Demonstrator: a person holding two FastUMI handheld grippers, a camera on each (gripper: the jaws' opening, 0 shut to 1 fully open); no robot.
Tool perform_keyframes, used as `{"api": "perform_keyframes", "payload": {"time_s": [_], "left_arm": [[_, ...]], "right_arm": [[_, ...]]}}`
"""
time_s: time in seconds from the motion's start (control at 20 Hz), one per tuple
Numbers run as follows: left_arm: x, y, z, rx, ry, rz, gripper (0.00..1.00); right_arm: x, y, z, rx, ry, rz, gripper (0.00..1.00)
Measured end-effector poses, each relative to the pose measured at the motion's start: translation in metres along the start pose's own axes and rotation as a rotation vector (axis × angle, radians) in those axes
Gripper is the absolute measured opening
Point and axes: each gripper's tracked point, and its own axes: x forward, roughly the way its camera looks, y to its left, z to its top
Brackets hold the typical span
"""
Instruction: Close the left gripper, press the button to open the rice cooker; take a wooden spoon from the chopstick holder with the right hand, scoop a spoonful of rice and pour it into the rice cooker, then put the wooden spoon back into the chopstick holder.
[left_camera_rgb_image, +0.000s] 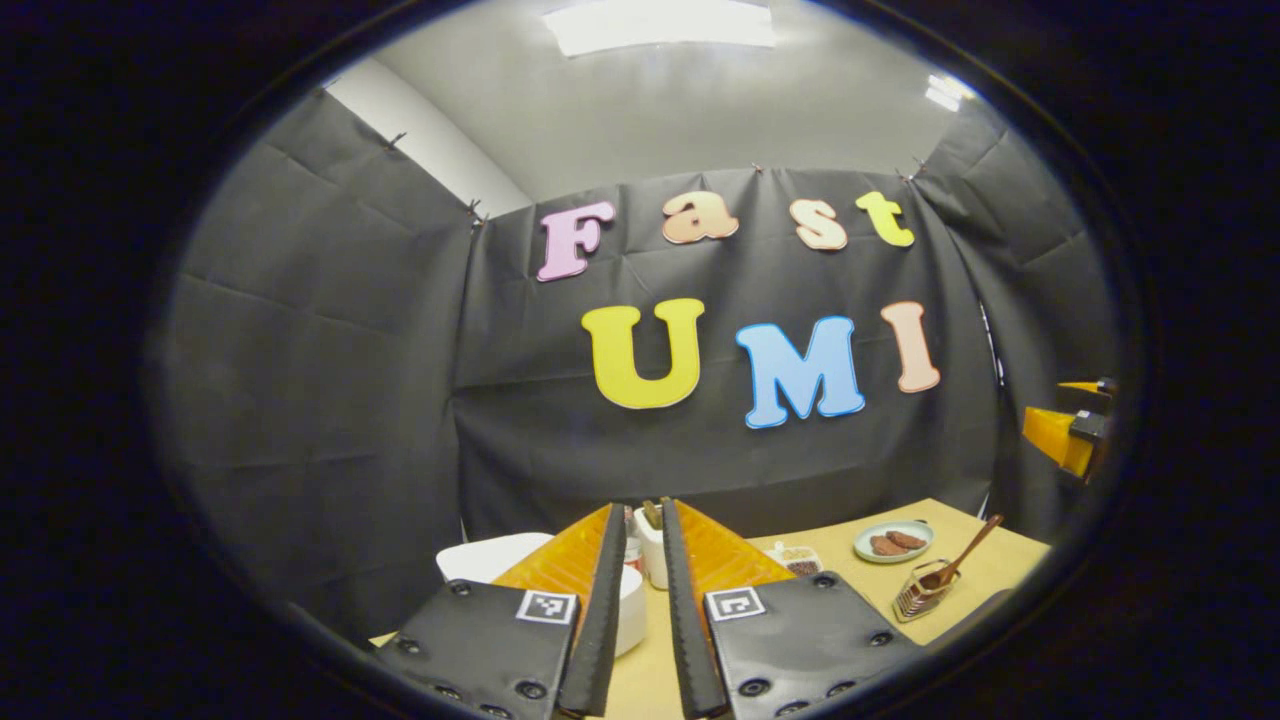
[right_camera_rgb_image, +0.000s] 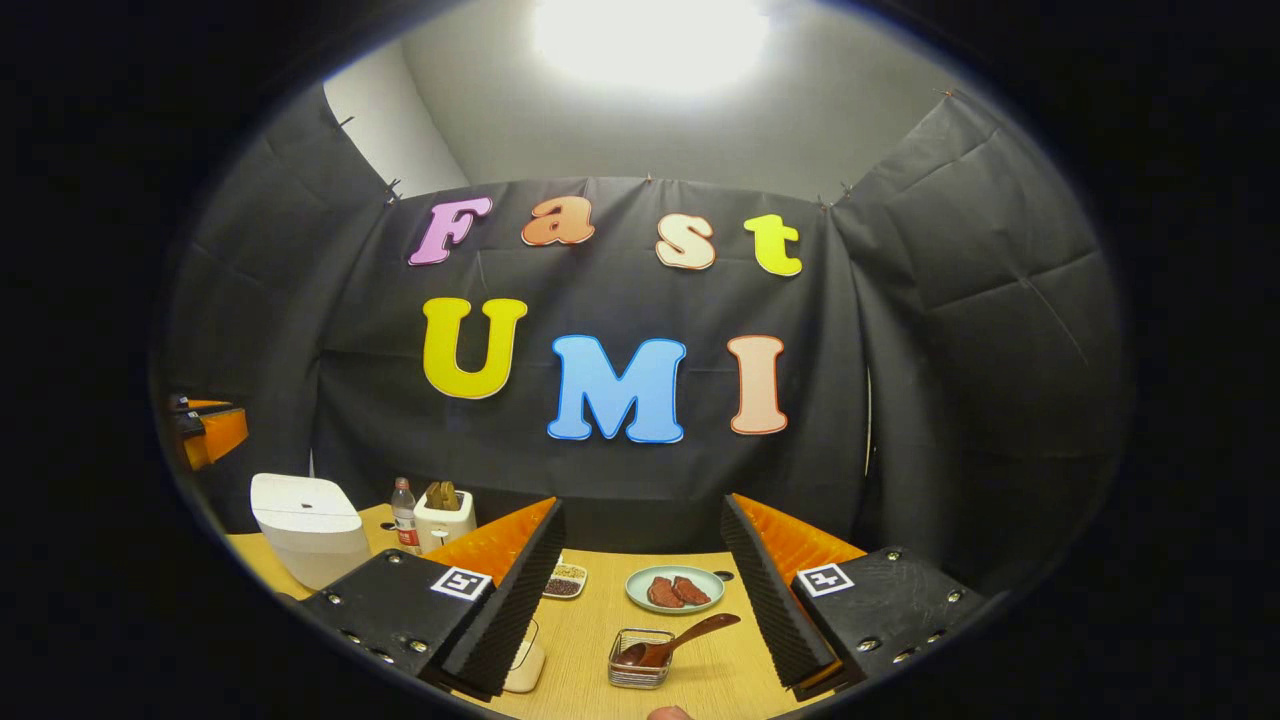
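The white rice cooker (left_camera_rgb_image: 488, 556) stands with its lid down at the table's left, just ahead of my left gripper (left_camera_rgb_image: 642, 508). That gripper's fingers are drawn close together with a thin slit and nothing held. In the right gripper view the rice cooker (right_camera_rgb_image: 310, 538) is at far left. A wire chopstick holder (right_camera_rgb_image: 640, 660) holds a wooden spoon (right_camera_rgb_image: 690, 634) leaning right, just ahead of my open right gripper (right_camera_rgb_image: 642, 510). In the left gripper view the holder (left_camera_rgb_image: 922, 592) and spoon (left_camera_rgb_image: 968, 552) sit at right.
A plate of brown pieces (right_camera_rgb_image: 675, 590) and a small dish of grains (right_camera_rgb_image: 565, 580) lie mid-table. A toaster (right_camera_rgb_image: 445, 515) and a bottle (right_camera_rgb_image: 404, 512) stand by the back wall. A small container (right_camera_rgb_image: 525, 662) sits near the front edge.
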Motion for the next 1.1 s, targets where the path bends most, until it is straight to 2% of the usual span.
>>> {"api": "perform_keyframes", "payload": {"time_s": [0.05, 0.15, 0.2, 0.3, 0.55, 1.1], "left_arm": [[0.001, 0.007, -0.003, -0.001, 0.001, 0.020, 0.32], [0.003, 0.013, -0.008, -0.009, 0.006, 0.030, 0.05], [0.004, 0.022, -0.009, -0.012, 0.008, 0.049, 0.10], [0.004, 0.018, -0.009, -0.016, 0.015, 0.038, 0.09], [0.037, 0.052, -0.025, -0.022, 0.047, 0.029, 0.09], [0.126, 0.113, -0.087, -0.083, 0.186, 0.001, 0.09]], "right_arm": [[0.000, -0.001, 0.001, 0.002, -0.004, -0.005, 0.95], [-0.001, 0.002, 0.004, 0.006, -0.016, -0.007, 0.95], [-0.001, 0.002, 0.006, 0.004, -0.022, -0.010, 0.95], [0.000, 0.004, 0.006, -0.002, -0.026, -0.013, 0.95], [0.000, 0.012, 0.000, -0.007, -0.005, -0.022, 0.95], [-0.011, 0.005, 0.000, -0.030, 0.012, -0.149, 0.95]]}}
